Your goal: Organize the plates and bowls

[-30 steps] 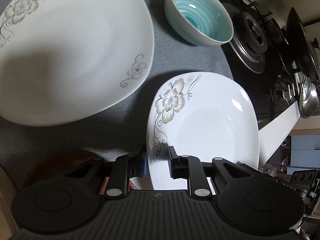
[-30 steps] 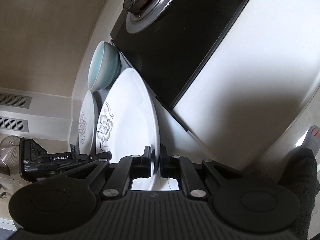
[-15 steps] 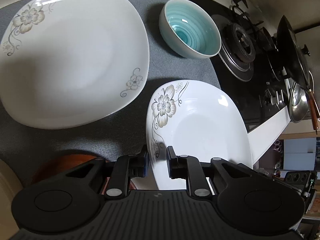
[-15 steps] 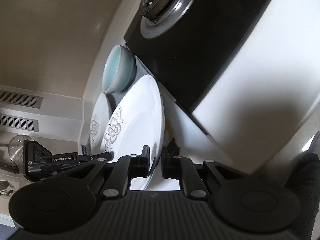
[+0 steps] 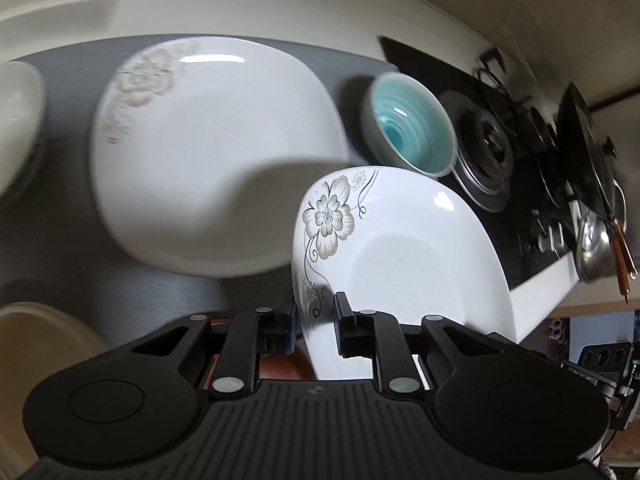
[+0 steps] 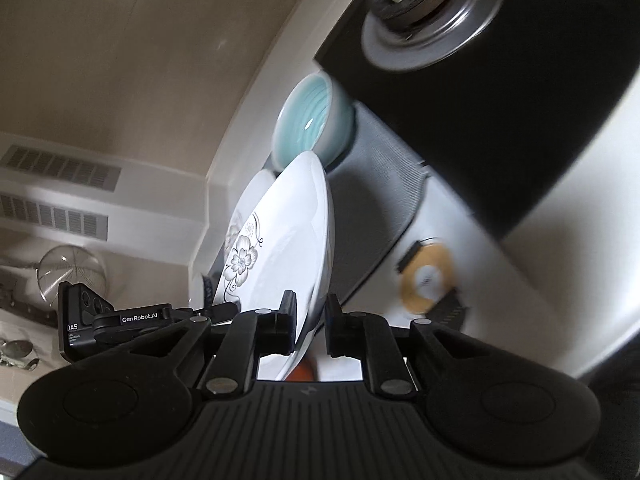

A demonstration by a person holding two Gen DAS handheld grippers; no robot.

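Both grippers grip one small white flowered plate (image 5: pixel 400 256), lifted above the grey mat (image 5: pixel 52 216). My left gripper (image 5: pixel 314 312) is shut on its near rim. My right gripper (image 6: pixel 310 314) is shut on the opposite rim of the same plate (image 6: pixel 280 240). A larger white flowered plate (image 5: pixel 208 152) lies on the mat to the left. A teal bowl (image 5: pixel 412 136) stands behind the held plate and also shows in the right wrist view (image 6: pixel 308 120).
A black gas hob (image 5: pixel 500 140) with burners and a pan (image 5: pixel 588 136) lies to the right. A white bowl (image 5: pixel 16 120) and a beige dish (image 5: pixel 36 344) sit at the left edge. A yellow disc (image 6: pixel 428 276) lies on the white counter.
The small plate has risen off the mat and moved left toward the large plate, held by both grippers. The view has pulled back and up.
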